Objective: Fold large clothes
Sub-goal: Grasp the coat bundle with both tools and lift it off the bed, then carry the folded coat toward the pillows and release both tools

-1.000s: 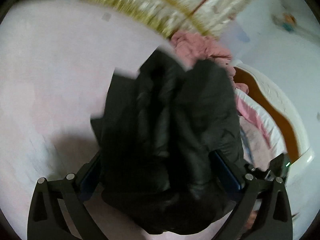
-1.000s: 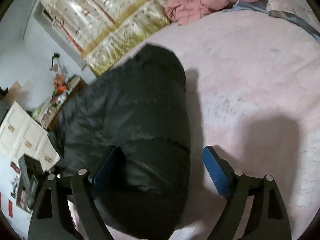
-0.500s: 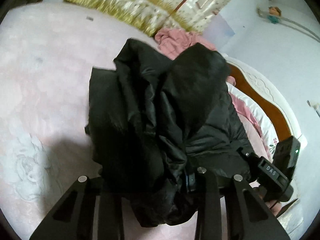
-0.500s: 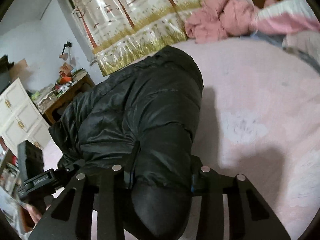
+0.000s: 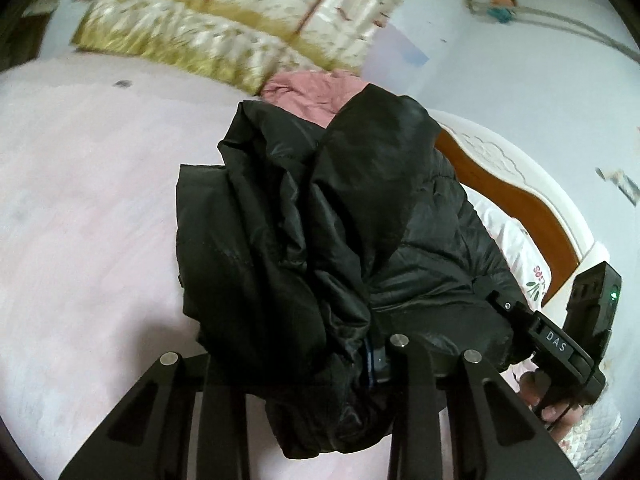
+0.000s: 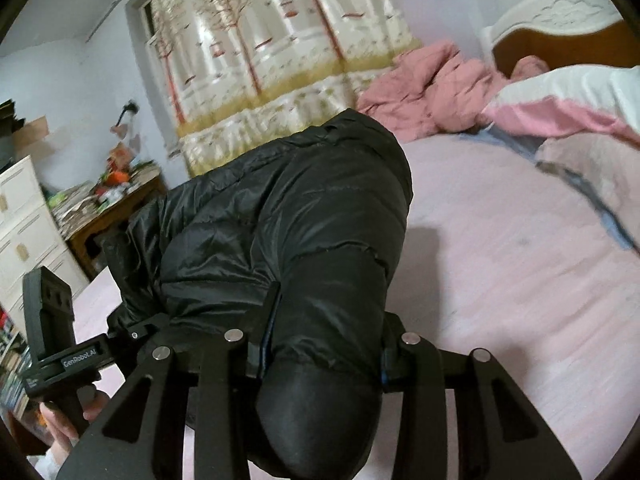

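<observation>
a: left gripper (image 5: 304, 360)?
b: clamped on a bunched fold of the black puffer jacket (image 5: 320, 240), having just been closing onto it.
a: right gripper (image 6: 324, 348)?
b: pinched on a padded end of the same jacket, also just closed down on it.
a: and the jacket against the pink bed (image 6: 500, 260)?
b: held up above the bed, draped forward from both claws, shadow beneath. pink blanket (image 6: 424, 88) crumpled beyond it, near the headboard (image 6: 560, 40). tree-print curtain (image 6: 260, 60) past the bed's far edge.
</observation>
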The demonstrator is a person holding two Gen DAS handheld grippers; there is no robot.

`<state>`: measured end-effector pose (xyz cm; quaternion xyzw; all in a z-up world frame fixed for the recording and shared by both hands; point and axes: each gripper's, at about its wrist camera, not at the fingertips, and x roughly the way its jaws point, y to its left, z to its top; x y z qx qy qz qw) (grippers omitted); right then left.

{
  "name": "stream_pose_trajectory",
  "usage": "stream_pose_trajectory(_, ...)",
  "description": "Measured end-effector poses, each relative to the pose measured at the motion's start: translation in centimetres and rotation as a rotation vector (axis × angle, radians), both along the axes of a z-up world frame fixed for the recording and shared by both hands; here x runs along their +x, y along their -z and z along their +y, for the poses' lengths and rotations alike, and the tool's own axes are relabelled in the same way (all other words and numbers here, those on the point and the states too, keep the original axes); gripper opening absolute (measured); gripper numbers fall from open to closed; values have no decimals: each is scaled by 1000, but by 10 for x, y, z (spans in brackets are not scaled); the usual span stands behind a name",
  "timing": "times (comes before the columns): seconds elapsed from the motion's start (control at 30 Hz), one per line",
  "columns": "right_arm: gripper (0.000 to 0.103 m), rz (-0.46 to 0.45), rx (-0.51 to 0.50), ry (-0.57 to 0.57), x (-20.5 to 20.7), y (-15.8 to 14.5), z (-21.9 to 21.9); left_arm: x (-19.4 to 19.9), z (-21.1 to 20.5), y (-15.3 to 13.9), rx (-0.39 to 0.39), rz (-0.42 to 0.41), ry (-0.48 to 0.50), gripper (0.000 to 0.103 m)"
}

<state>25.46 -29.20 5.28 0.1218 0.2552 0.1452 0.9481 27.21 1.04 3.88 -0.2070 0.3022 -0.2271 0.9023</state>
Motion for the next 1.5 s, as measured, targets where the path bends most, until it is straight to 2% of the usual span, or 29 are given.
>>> stream_pose_trajectory(0.13,36,-57,-38,99,15,-23,-39,48,-62,-26,31,-56,68,32)
stream_pose_trajectory(0.23,36,-86,-39,169,37,-38,-84,83,-118,-37,41,-105,115,32)
stream_pose_trajectory(0.33,36,-95,-60,234,65,-44,-129,117,-170,-39,50,-137,136,31)
stream_pose_trajectory(0.43,36,-100,-114,299,98,-43,-171,152,-221,-29,55,-150,146,31)
stream_pose_trajectory(0.53,36,-84,-142,360,128,-31,-207,184,-262,-9,68,-127,158,32)
stream_pose_trajectory(0.6,36,-79,-106,399,142,-14,-230,204,-285,12,72,-83,159,32)
stream_pose_trajectory(0.67,37,-27,-108,426,162,10,-247,216,-305,30,130,-57,160,32)
stream_pose_trajectory(0.7,37,20,-137,433,174,26,-252,223,-315,44,178,-32,160,32)
stream_pose_trajectory(0.73,37,78,-149,433,184,41,-257,228,-319,56,188,-3,167,33)
stream_pose_trajectory(0.77,42,141,-125,436,192,58,-263,227,-316,57,172,-1,176,35)
stream_pose_trajectory(0.8,44,160,-85,443,193,64,-271,230,-314,54,161,0,181,36)
stream_pose_trajectory(0.83,44,153,-40,442,191,62,-278,233,-316,54,184,7,173,44)
stream_pose_trajectory(0.87,49,138,-25,460,188,58,-282,235,-319,55,214,8,156,53)
stream_pose_trajectory(0.9,59,138,-48,489,186,57,-281,235,-318,55,230,5,144,58)
stream_pose_trajectory(0.97,64,143,-119,529,185,53,-274,227,-315,46,285,-39,80,85)
stream_pose_trajectory(1.03,73,122,-200,566,175,44,-260,208,-304,36,297,-118,40,90)
stream_pose_trajectory(1.1,101,49,-247,608,149,31,-246,187,-290,24,305,-191,18,90)
stream_pose_trajectory(1.17,103,-9,-243,650,120,15,-235,161,-270,7,368,-267,-17,91)
stream_pose_trajectory(1.23,103,-49,-201,635,90,-4,-222,129,-246,-10,384,-350,-42,93)
stream_pose_trajectory(1.27,103,-78,-180,607,71,-16,-211,110,-228,-23,382,-396,-64,102)
stream_pose_trajectory(1.4,103,-199,-183,525,12,-60,-159,39,-163,-73,321,-508,-116,103)
stream_pose_trajectory(1.5,103,-260,-203,468,-21,-83,-116,-7,-125,-98,325,-553,-169,103)
